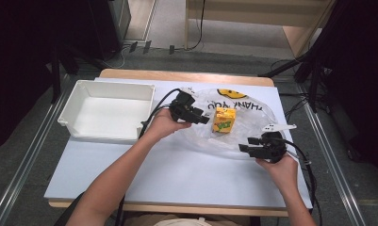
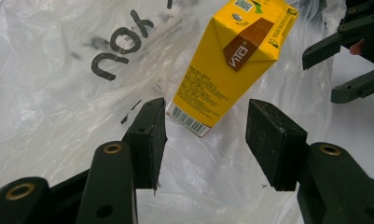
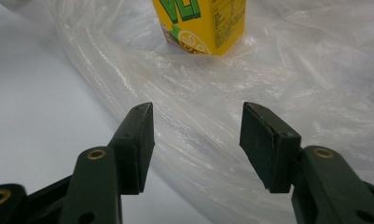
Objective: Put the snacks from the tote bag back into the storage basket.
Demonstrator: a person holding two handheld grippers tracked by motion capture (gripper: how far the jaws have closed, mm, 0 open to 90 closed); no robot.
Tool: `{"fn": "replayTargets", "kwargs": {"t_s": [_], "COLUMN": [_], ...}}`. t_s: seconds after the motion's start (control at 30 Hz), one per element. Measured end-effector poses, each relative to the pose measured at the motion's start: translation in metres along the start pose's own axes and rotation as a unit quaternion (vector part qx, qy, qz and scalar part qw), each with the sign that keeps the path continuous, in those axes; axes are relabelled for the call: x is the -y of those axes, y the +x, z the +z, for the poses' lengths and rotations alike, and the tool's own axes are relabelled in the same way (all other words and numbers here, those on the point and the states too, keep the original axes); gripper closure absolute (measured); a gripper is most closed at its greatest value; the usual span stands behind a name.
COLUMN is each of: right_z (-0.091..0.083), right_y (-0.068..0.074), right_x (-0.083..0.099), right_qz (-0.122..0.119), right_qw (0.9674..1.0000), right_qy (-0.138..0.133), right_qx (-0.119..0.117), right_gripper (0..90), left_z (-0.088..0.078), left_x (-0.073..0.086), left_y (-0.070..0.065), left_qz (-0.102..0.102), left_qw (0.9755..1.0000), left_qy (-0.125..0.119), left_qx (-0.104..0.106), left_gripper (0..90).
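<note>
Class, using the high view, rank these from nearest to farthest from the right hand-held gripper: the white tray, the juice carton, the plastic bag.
1. Plastic bag: lies right under the right hand-held gripper.
2. Juice carton: stands on the bag, up and to the left.
3. White tray: far left of the table.

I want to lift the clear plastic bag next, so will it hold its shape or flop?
The plastic bag looks thin and crumpled, so it will probably sag and slip. The yellow carton standing on it would likely tip.
</note>
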State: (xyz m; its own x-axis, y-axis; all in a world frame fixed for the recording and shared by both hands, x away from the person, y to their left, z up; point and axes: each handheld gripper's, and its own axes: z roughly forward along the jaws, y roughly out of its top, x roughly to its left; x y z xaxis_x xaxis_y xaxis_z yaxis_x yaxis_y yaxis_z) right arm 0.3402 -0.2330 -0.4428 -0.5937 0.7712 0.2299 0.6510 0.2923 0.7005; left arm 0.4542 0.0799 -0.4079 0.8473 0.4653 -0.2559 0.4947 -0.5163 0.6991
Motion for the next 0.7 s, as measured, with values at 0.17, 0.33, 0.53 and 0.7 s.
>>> {"fn": "replayTargets", "kwargs": {"t_s": [0.17,0.33,0.53,0.7], "right_z": [0.001,0.001,0.002,0.001], "right_y": [0.0,0.0,0.0,-0.001], "right_x": [0.0,0.0,0.0,0.0], "right_qz": [0.0,0.002,0.005,0.008], "right_qw": [1.0,1.0,1.0,1.0], "right_qy": [0.001,0.003,0.004,-0.001], "right_qx": [0.001,0.001,-0.002,-0.006], "right_gripper": [46.1,46.1,43.0,42.8], "left_z": [0.004,0.007,0.012,0.015], "left_x": [0.0,0.001,0.002,0.002], "left_y": [-0.003,-0.004,-0.004,-0.004], "left_qz": [0.006,0.012,0.022,0.025], "left_qw": [0.9999,0.9999,0.9997,0.9996], "left_qy": [0.002,0.002,-0.002,-0.005], "left_qx": [0.008,0.011,0.014,0.014], "left_gripper": [46.0,43.4,40.1,39.6]}}
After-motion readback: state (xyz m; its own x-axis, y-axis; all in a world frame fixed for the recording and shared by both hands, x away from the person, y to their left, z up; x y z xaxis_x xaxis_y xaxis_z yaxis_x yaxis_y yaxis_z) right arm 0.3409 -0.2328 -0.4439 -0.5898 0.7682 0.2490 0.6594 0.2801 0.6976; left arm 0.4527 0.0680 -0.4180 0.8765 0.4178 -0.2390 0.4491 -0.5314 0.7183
